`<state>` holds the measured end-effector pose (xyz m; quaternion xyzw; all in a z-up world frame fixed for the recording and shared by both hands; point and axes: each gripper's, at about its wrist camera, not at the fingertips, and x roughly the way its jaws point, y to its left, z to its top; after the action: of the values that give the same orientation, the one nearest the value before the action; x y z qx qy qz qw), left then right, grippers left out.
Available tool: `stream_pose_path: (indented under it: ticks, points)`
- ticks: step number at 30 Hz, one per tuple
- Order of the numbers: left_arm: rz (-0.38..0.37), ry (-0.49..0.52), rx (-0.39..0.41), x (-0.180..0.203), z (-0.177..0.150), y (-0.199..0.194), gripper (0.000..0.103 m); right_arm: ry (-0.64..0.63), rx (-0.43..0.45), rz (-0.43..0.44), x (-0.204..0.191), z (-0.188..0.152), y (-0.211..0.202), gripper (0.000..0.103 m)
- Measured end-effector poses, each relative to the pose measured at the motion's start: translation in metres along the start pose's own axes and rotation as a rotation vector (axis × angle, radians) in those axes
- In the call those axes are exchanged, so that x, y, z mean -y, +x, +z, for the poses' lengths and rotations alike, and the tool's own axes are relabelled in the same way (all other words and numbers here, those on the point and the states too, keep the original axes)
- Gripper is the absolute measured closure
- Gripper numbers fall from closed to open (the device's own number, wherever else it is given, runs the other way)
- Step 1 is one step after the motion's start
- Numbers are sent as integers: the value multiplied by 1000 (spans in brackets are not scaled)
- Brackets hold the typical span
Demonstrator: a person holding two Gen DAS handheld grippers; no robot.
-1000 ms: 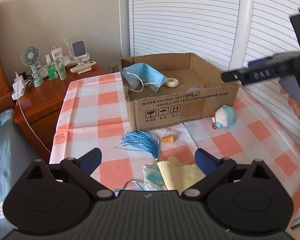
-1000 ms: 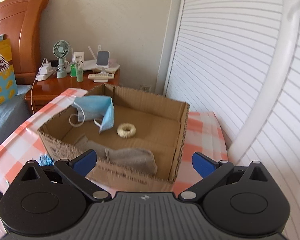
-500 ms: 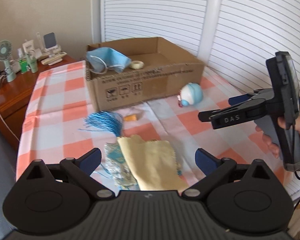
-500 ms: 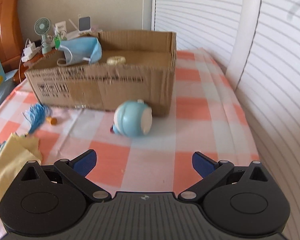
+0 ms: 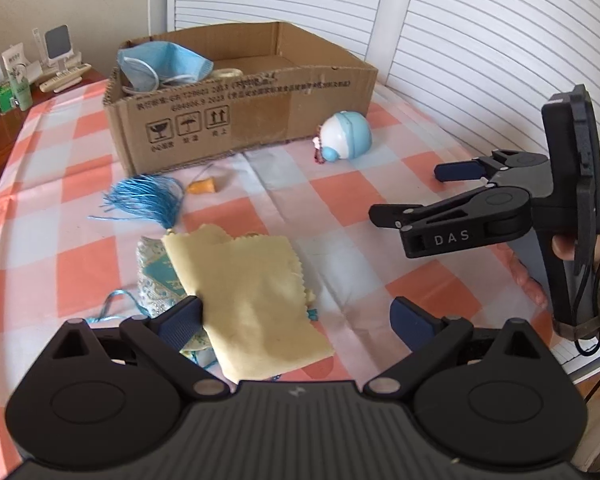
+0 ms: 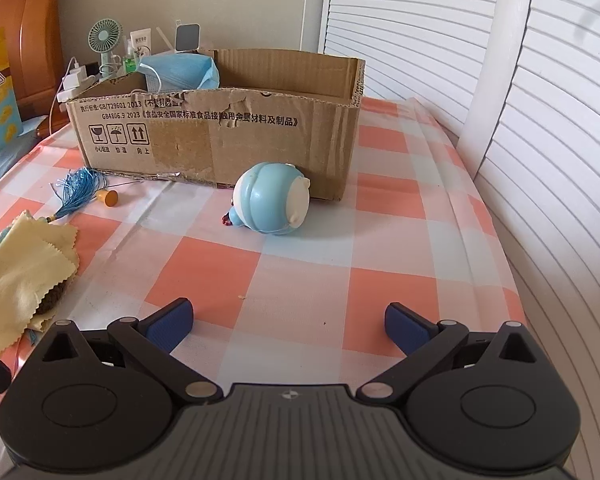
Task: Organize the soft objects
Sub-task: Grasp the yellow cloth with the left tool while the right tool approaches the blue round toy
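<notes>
A yellow cloth (image 5: 252, 292) (image 6: 20, 276) lies on the checked tablecloth over a teal patterned pouch (image 5: 156, 280). My left gripper (image 5: 296, 320) is open just above it, its left pad at the cloth's edge. A blue tassel (image 5: 144, 200) (image 6: 76, 192) and a small orange piece (image 5: 202, 187) lie further out. A round blue-and-white toy (image 5: 346, 136) (image 6: 272, 204) rests against the cardboard box (image 5: 240, 112) (image 6: 220, 136), which has a blue face mask (image 5: 160, 66) (image 6: 180, 72) hanging over its rim. My right gripper (image 6: 288, 322) (image 5: 416, 192) is open and holds nothing, low over the cloth in front of the toy.
White louvered doors (image 6: 540, 120) close off the right side near the table's edge. A wooden bedside table (image 5: 4, 136) at the left carries a small fan (image 6: 104, 40), bottles and a charger. A hand (image 5: 568, 244) holds the right gripper.
Both grippers have pulled back from the box and dropped toward the table. The left one now sits over the yellow cloth; the right one now faces the blue toy.
</notes>
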<state>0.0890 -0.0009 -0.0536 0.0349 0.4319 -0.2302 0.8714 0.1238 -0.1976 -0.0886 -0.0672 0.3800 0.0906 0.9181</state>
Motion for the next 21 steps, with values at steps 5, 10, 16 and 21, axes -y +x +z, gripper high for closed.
stream_pose_path:
  ticks: [5,10,16,21]
  points:
    - [-35,28,-10,12,9,10,3,-17,13,18,4,-3,-2,0]
    - [-60,60,16,19,15,17,3,-13,18,28,12,-7,-5,0]
    - [-118,87,11,18,22,32,3,5,30,17,19,-11,-5,0]
    - [-105,132,4,23,27,43,4,6,20,19,27,-11,-6,0]
